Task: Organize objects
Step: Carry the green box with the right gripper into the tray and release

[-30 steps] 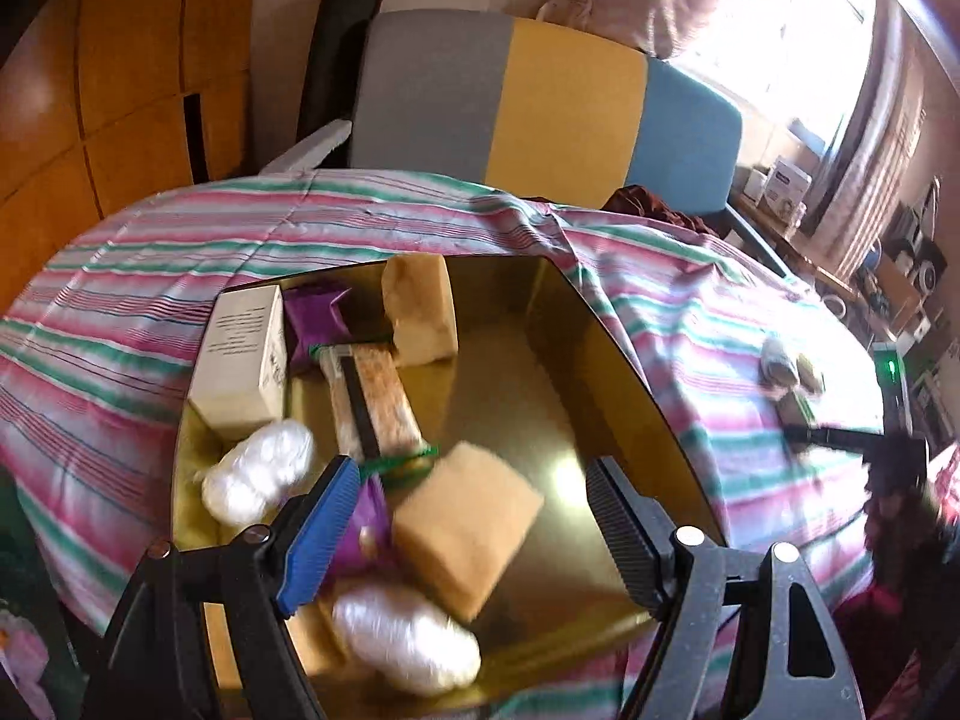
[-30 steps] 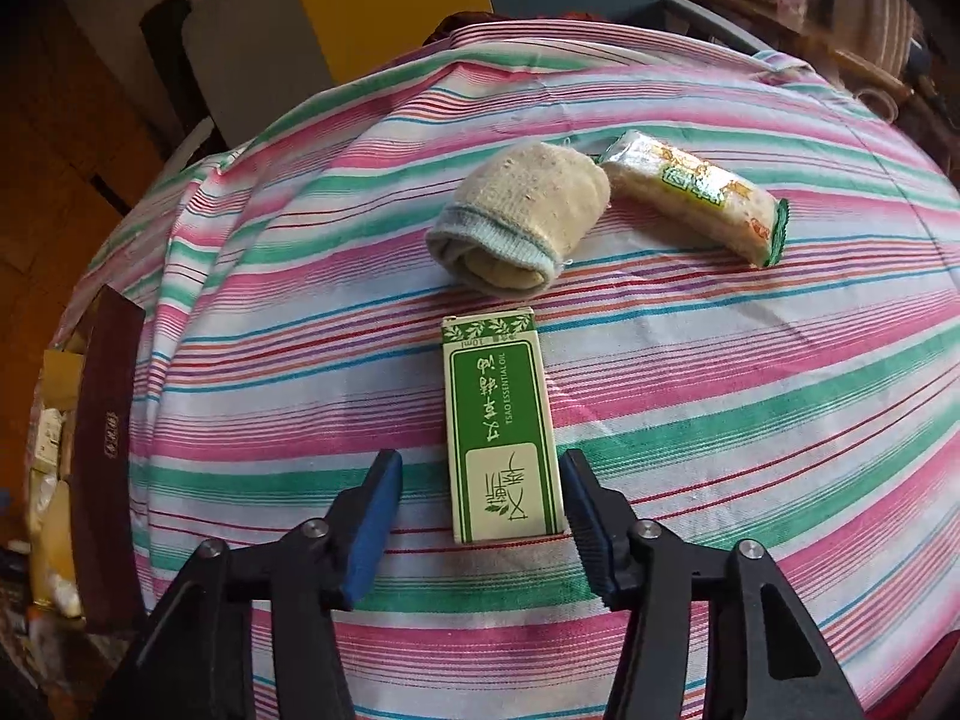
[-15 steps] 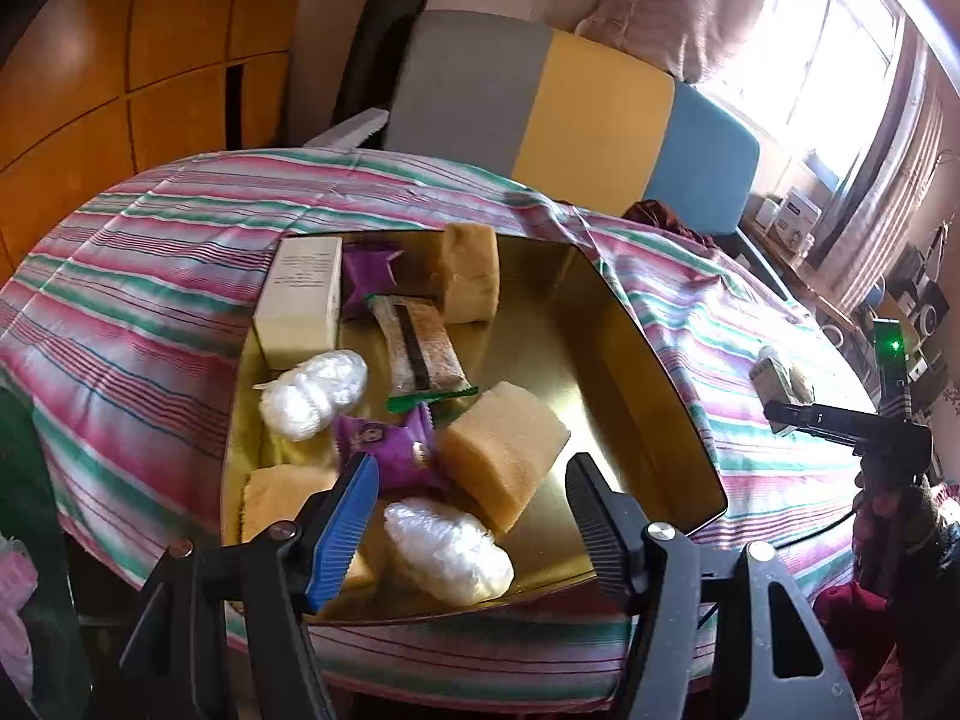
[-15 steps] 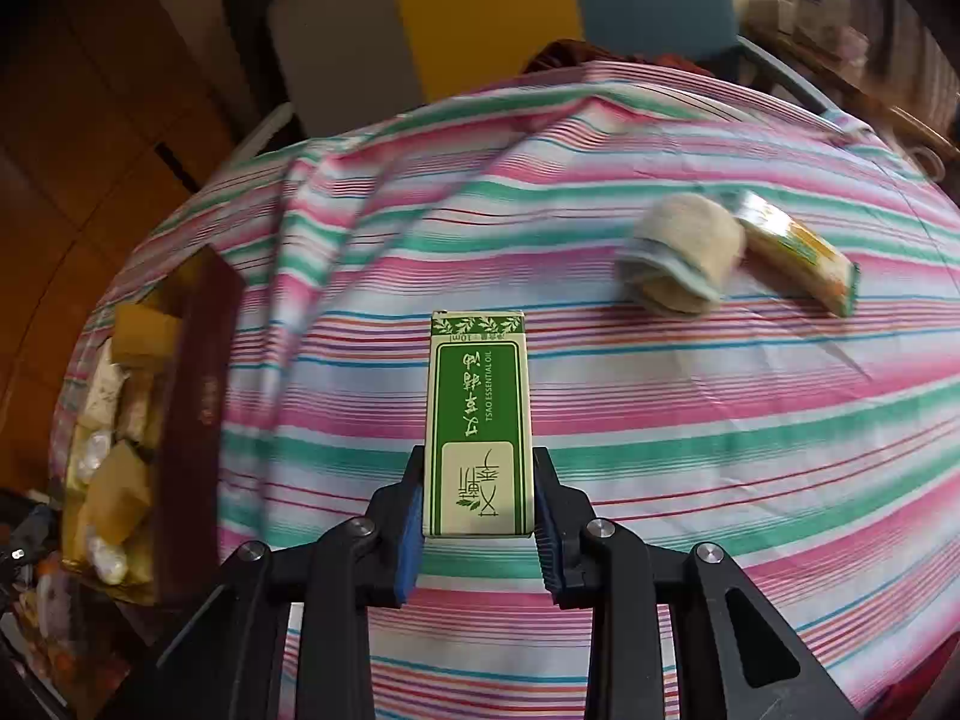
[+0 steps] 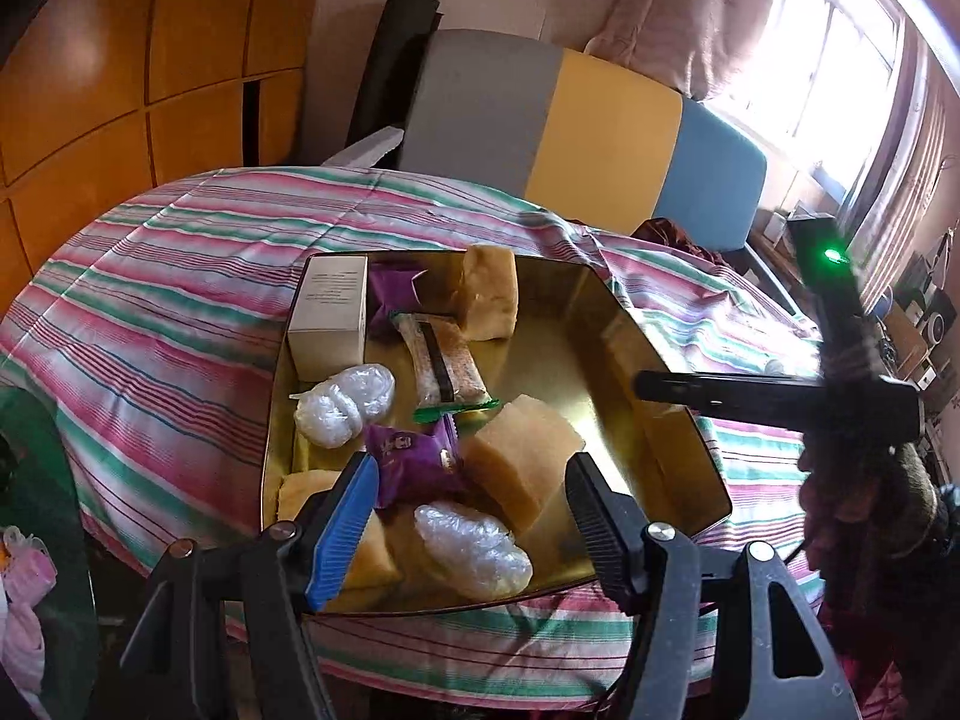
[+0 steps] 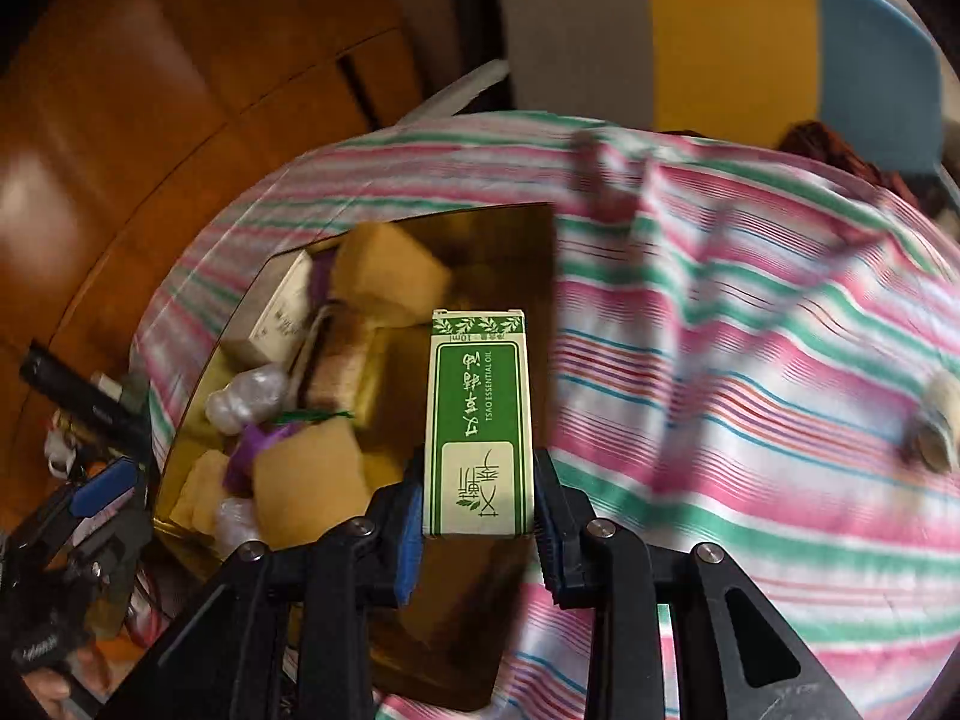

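On the left, the left gripper (image 5: 471,507) hangs over the near edge of the gold tray (image 5: 654,420), its fingers apart with nothing between them — the purple packet (image 5: 414,465) and sponge block (image 5: 519,459) lie below in the tray, not gripped. The tray sits on the striped tablecloth (image 5: 180,276) and already holds a white box (image 5: 330,315), wrapped bundles and more sponge pieces; its right half is mostly bare.

To the right, the right gripper (image 6: 477,507) is clamped on the green essential-oil box (image 6: 480,420), both pads pressed to its long sides. The box is held off the cloth — over the tray's right side, by the look of it.

The step in hand seems to be carrying this box to the tray. The next move likely calls for lowering it onto the bare gold floor, clear of the sponge, then letting the fingers part. A rolled sock (image 6: 933,426) lies on the cloth far right, still to be collected.
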Demonstrator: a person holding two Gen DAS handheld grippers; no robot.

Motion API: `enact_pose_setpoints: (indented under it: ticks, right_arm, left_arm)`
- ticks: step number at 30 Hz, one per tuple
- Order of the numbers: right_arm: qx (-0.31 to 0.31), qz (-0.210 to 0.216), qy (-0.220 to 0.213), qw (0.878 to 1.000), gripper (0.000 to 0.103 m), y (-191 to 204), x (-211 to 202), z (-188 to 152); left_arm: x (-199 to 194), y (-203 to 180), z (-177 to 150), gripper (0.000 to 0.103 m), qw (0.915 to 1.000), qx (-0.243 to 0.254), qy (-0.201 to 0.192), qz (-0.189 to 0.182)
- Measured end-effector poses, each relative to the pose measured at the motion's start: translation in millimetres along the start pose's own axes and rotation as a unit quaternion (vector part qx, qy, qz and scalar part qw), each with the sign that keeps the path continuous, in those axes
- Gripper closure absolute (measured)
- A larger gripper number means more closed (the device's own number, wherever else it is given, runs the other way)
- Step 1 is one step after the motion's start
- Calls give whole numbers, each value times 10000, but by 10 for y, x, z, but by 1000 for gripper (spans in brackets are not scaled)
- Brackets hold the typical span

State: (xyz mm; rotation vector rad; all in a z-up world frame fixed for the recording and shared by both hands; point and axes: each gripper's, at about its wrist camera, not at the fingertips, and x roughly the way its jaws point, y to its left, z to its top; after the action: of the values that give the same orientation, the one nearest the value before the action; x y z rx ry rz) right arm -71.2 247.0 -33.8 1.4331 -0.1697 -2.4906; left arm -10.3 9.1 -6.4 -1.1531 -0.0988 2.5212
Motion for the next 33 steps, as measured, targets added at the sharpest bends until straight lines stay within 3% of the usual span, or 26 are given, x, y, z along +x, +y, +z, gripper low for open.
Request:
enact_pose_setpoints:
  ticks: [14, 24, 27, 28, 33]
  right_arm:
    - [-611, -566, 617, 9946, 71, 267, 725, 222]
    - [-723, -189, 638, 9952, 70, 419, 870, 193]
    - [-581, -102, 590, 9965, 58, 349, 825, 190]
    - [-535, -78, 558, 9970, 49, 343, 819, 200]
    - [-417, 25, 255, 9988, 47, 303, 582, 148]
  left_arm:
    - [118, 68, -68, 38, 9998, -116, 179, -59]
    - [159, 108, -83, 38, 9995, -195, 243, -14]
    - [158, 97, -78, 38, 9996, -165, 238, 48]
    - [151, 93, -76, 38, 9996, -154, 230, 64]
    - [104, 45, -29, 38, 9998, -74, 150, 130]
